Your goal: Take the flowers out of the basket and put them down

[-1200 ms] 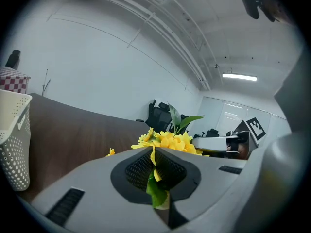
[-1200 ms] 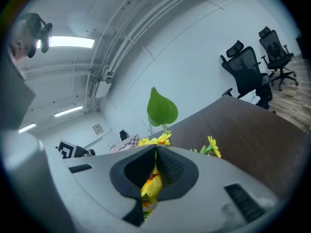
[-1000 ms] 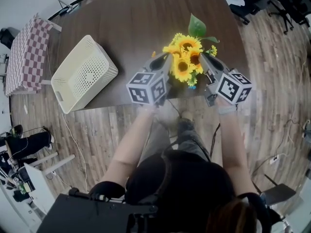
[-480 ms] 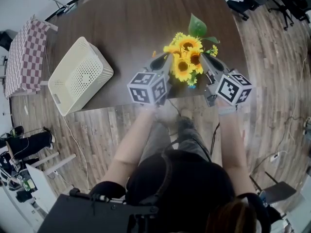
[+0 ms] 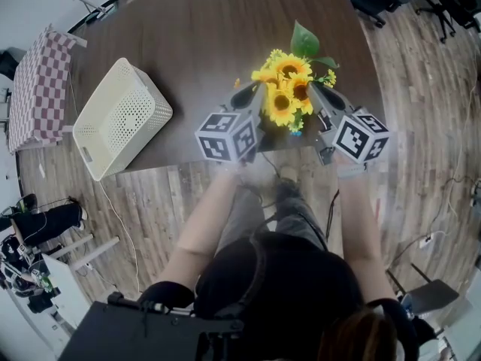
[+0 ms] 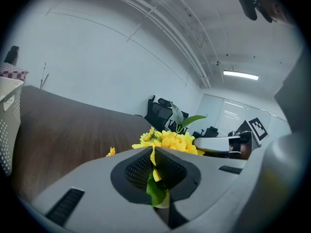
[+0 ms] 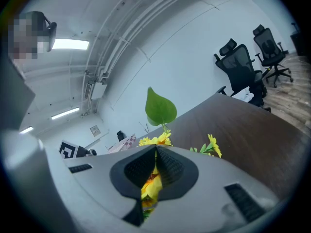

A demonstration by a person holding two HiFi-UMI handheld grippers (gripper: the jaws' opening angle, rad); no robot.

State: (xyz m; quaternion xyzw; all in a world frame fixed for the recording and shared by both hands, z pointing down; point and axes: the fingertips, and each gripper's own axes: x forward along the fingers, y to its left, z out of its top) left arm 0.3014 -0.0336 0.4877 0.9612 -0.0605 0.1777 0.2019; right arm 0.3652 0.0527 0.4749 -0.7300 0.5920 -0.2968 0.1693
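Half of the task seems done — the flowers [image 5: 284, 89] are well clear of the basket [image 5: 124, 119], held at the near edge of the surface [image 5: 203, 36] with the jaws of the left gripper [image 5: 251, 94] and right gripper [image 5: 319, 93] clamped on them, not yet laid down.

No legible words or numbers, only black-and-white square marker patterns on the cube [image 5: 227, 135] of the left tool [image 5: 252, 95] and the cube [image 5: 361, 136] of the right tool [image 5: 316, 90]
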